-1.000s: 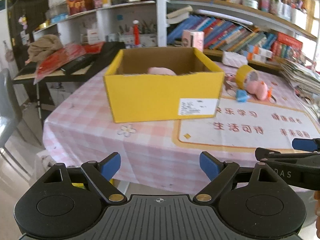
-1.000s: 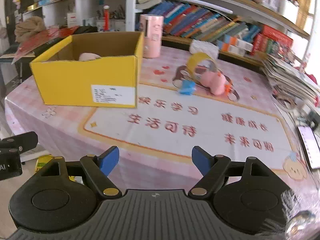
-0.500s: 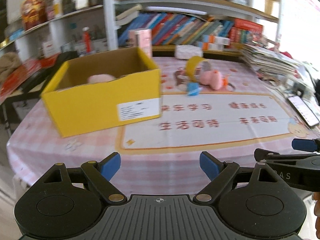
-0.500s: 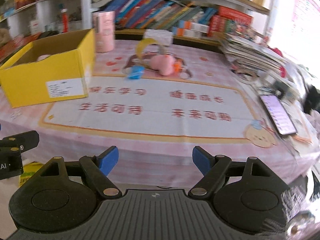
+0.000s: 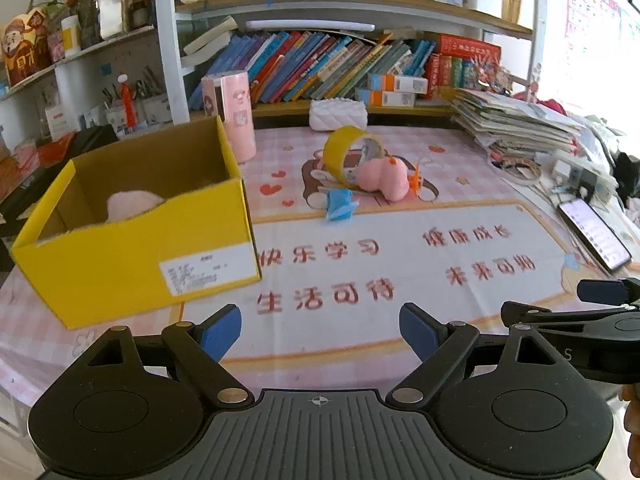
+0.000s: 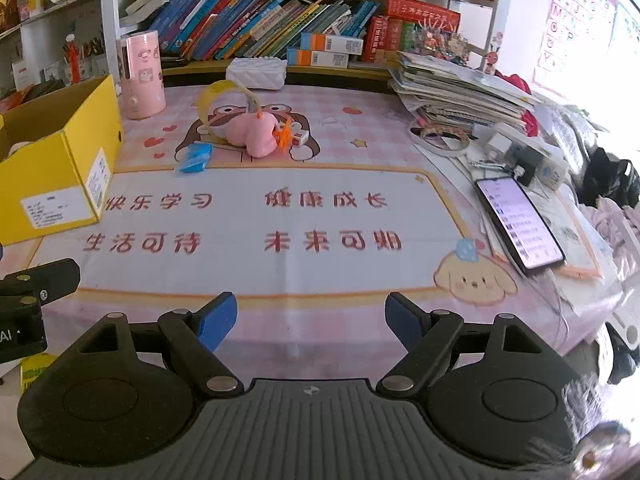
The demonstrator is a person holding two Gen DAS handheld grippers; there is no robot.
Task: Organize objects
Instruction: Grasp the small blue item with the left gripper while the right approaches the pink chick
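A yellow cardboard box [image 5: 132,256] stands open at the table's left with a pink soft thing [image 5: 134,205] inside; it also shows in the right wrist view [image 6: 60,168]. Behind the printed mat lie a yellow tape roll [image 5: 345,151], a pink plush toy [image 5: 380,181], a small orange toy [image 5: 415,178] and a blue packet [image 5: 339,205]. The right wrist view shows the tape roll [image 6: 210,100], plush [image 6: 258,136] and packet [image 6: 196,157] too. My left gripper [image 5: 320,330] and right gripper [image 6: 310,318] are both open and empty, near the table's front edge.
A pink cylinder container [image 5: 230,114] and a white quilted pouch [image 5: 338,114] stand at the back. A stack of magazines [image 6: 456,92], a tape ring [image 6: 440,138], chargers and a lit phone [image 6: 518,226] crowd the right side. Bookshelves [image 5: 328,64] rise behind the table.
Both grippers have swung to the right and moved closer over the table. The box has shifted to the left in both views. Both stay open.
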